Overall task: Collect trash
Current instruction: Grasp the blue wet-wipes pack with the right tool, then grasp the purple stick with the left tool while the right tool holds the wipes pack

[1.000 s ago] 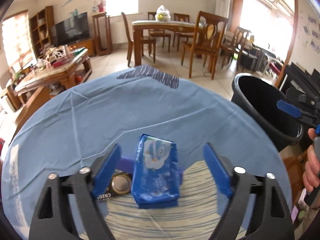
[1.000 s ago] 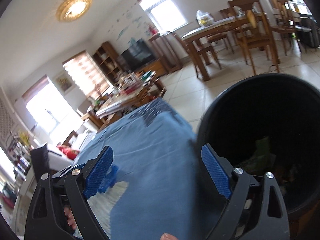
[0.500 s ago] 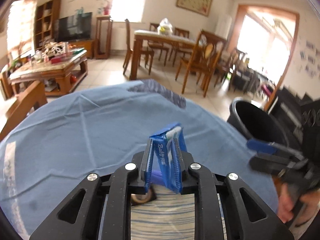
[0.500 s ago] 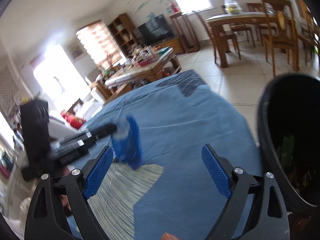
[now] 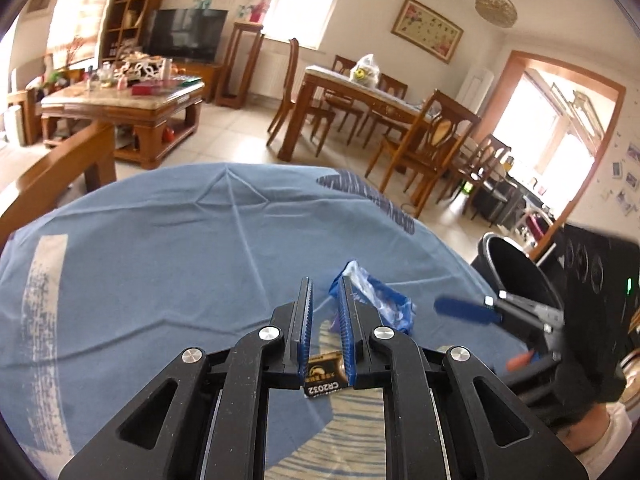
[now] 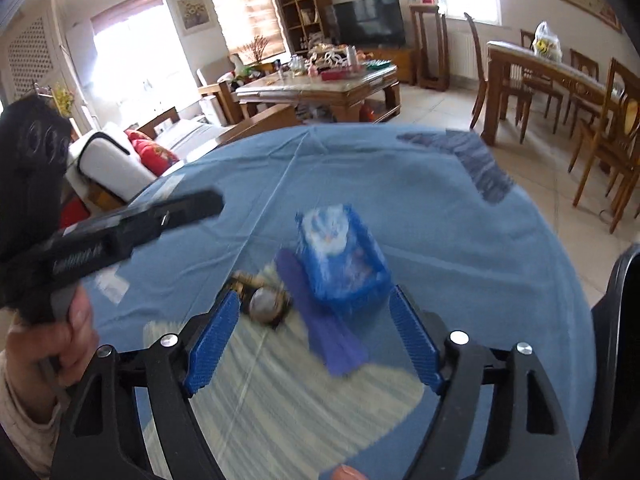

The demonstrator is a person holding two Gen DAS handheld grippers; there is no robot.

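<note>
blue wrapper [image 6: 342, 258] lies between right tongs [image 6: 314, 338].

Lying on the desk [image 6: 420, 208]: one blue wrapper [image 6: 344, 256], one purple strip [image 6: 320, 320], one CR2032 battery card [image 5: 324, 378]. Standing beside it: one black bin [image 5: 516, 272].

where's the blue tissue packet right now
In the right wrist view the blue tissue packet lies on the blue tablecloth, centre, beside the purple strip, ahead of the open right gripper.
</note>
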